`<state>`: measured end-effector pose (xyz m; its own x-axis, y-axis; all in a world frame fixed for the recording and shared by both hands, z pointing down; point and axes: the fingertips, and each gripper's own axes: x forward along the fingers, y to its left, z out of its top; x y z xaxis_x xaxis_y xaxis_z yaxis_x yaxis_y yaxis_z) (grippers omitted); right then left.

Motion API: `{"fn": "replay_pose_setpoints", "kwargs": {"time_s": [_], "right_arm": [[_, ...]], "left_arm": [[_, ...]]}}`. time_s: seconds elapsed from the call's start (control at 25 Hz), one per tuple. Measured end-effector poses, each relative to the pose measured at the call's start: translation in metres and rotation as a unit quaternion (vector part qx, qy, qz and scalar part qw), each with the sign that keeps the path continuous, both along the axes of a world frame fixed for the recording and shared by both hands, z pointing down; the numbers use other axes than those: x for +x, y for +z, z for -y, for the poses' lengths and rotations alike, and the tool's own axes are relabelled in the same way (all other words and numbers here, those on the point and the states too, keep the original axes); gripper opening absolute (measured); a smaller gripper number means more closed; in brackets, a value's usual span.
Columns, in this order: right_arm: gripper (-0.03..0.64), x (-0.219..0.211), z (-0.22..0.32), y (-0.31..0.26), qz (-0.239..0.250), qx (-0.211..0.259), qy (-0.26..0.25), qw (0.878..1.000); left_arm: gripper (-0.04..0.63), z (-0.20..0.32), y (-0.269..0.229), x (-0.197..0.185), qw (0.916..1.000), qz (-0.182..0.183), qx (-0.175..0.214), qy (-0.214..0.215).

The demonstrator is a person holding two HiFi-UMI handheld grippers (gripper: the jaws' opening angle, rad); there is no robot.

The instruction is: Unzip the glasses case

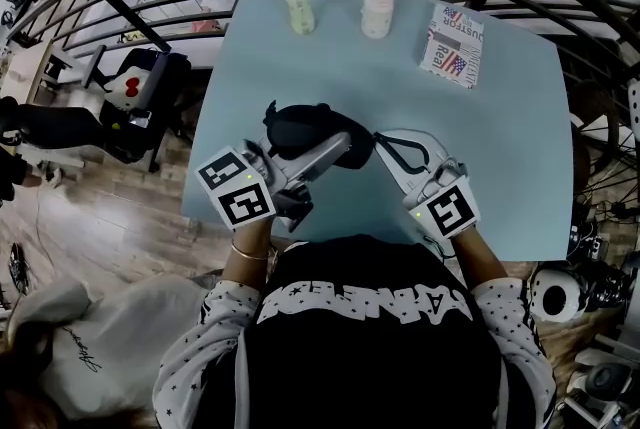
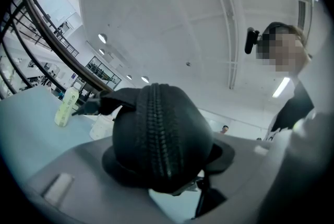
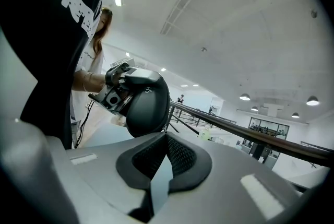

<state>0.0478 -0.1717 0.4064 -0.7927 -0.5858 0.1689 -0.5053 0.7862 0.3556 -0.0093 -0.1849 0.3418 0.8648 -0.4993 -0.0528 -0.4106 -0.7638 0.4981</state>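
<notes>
– Black glasses case (image 1: pixel 300 129): why clamp it from the side like that?
– So the zipper (image 2: pixel 156 134) is kept bare, I'd say. The left tongs (image 1: pixel 335 149) are closed on the case's two sides and hold it over the near part of the surface (image 1: pixel 500 117), with the teeth running up the edge that faces out between them.
– And the right tongs (image 1: pixel 390 143)?
– Pressed together on nothing. Their tips sit just right of the case, and their own view shows the case beyond them, not between them.
– Where's the pull?
– A dark tab (image 2: pixel 207 196) hangs under the case, close to the left tongs' pads. That's probably it. The right tongs would have to open before they could take it.
</notes>
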Motion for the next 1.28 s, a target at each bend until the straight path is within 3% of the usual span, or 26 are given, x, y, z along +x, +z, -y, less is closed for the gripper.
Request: {"fn": "replay_pose_setpoints", "kwargs": {"time_s": [1.28], "right_arm": [[0.008, -0.008, -0.004, -0.008, -0.059, 0.034, -0.046, 0.997]], "left_arm": [[0.000, -0.011, 0.013, 0.008, 0.9984, 0.026, -0.019, 0.047]]}}
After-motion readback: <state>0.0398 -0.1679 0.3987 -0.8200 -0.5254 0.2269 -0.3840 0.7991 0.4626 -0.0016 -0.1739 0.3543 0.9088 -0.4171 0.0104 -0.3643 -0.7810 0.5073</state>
